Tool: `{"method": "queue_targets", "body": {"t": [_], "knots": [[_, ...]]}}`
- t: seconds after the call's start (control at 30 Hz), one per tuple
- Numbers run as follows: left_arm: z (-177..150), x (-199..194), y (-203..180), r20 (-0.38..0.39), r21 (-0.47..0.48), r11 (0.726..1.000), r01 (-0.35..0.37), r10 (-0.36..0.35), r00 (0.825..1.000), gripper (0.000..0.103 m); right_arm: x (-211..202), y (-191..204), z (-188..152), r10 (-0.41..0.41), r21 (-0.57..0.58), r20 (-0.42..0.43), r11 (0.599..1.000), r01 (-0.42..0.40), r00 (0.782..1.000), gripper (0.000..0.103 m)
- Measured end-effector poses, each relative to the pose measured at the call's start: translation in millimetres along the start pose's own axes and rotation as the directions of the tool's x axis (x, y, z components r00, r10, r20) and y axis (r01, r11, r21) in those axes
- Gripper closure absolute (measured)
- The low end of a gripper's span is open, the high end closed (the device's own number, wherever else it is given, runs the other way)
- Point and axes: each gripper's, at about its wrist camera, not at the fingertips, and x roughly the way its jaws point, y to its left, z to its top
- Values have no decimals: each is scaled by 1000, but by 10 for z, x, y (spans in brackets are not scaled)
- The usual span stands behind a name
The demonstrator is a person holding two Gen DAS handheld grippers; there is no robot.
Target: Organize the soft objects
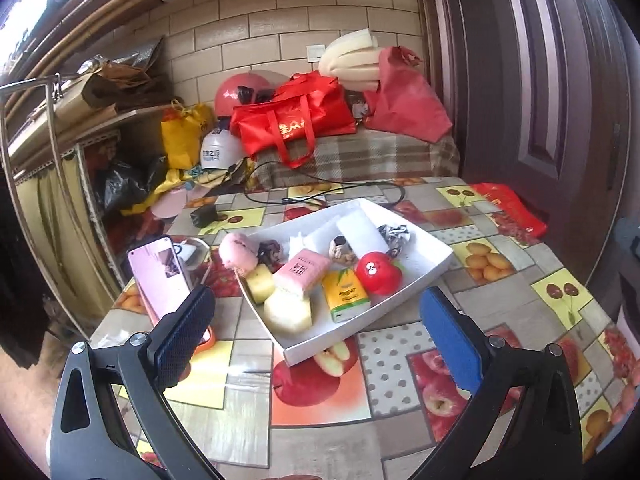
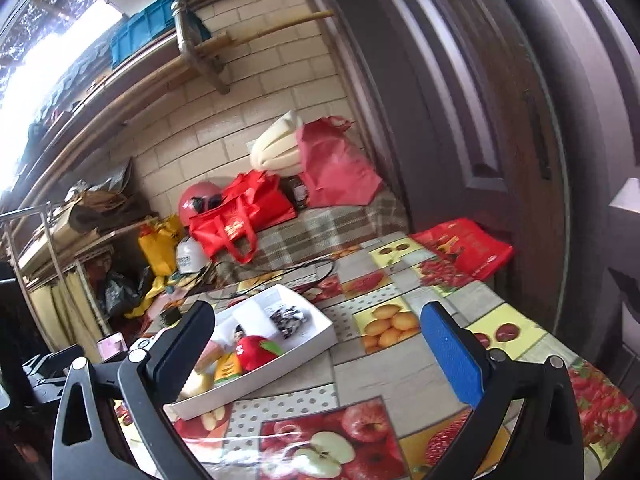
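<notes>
Centre of the left view: white tray (image 1: pixel 434 270) on the fruit-print surface (image 1: pixel 396 364), holding the soft things.
Contents: red apple toy (image 1: pixel 378 273), pink pack (image 1: pixel 302 272), yellow carton (image 1: pixel 346 294), sponges (image 1: pixel 287 312).
Writing: print on pack and carton too small to read.
Left gripper (image 1: pixel 320 338): jaws wide apart, empty.
Right gripper (image 2: pixel 320 354): jaws apart, empty; left finger hides part of the tray.
Left edge: phone (image 1: pixel 160 276), partly covered.

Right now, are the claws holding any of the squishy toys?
No. The left claw and right claw are both open and empty; the toys sit in the white box.
</notes>
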Motion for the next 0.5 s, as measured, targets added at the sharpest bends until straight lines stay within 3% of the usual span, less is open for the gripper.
{"method": "queue_targets", "body": {"t": [0.27,0.5], "knots": [[-49,-8,2,1,-16,1000,2,-2,1000,0,-129,-51,13,-51,-4,77,999,51,996,0],[-118,125,-70,-47,7,1000,22,-22,999,0,-85,-96,-25,-41,10,47,999,41,998,0]]}}
